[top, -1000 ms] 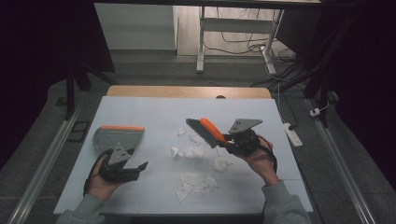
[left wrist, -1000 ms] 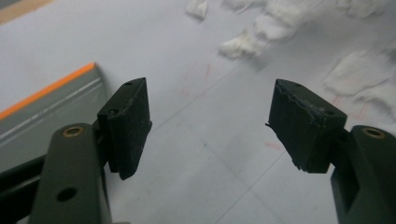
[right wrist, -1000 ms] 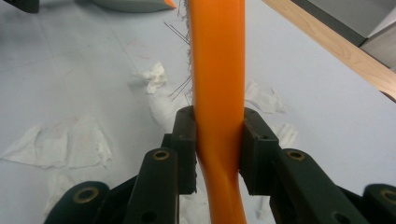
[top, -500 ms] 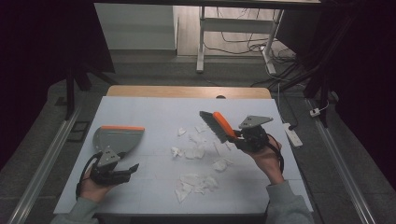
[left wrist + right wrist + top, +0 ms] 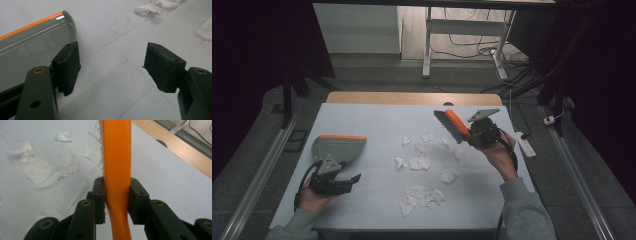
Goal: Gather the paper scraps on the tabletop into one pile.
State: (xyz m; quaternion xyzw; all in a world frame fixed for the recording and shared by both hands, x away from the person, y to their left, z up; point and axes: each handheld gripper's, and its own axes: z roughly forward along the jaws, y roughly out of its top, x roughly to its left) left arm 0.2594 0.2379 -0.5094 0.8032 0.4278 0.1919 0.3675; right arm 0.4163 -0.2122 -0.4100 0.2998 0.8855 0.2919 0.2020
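An orange-handled brush (image 5: 452,125) with dark bristles is held up over the right side of the white table (image 5: 377,112), and my right gripper (image 5: 472,136) is shut on its handle. In the right gripper view the orange handle (image 5: 117,165) runs up between the two pads (image 5: 98,200). A grey dustpan (image 5: 338,147) with an orange lip lies at the left. My left gripper (image 5: 352,181) stands open just in front of it, low over the table. In the left gripper view the dustpan (image 5: 30,47) lies past the left pad, nothing between the jaws. Scraps of white paper (image 5: 422,162) lie in the middle.
More torn paper (image 5: 419,196) lies near the front edge. A wooden strip (image 5: 412,98) borders the table's far side. Beyond it stand a white table frame (image 5: 428,45) and cables on the floor. A white power strip (image 5: 526,145) lies right of the table.
My right gripper has carried the brush to the right and a little farther back, away from the paper scraps. My left hand has shifted slightly down and left, in front of the dustpan.
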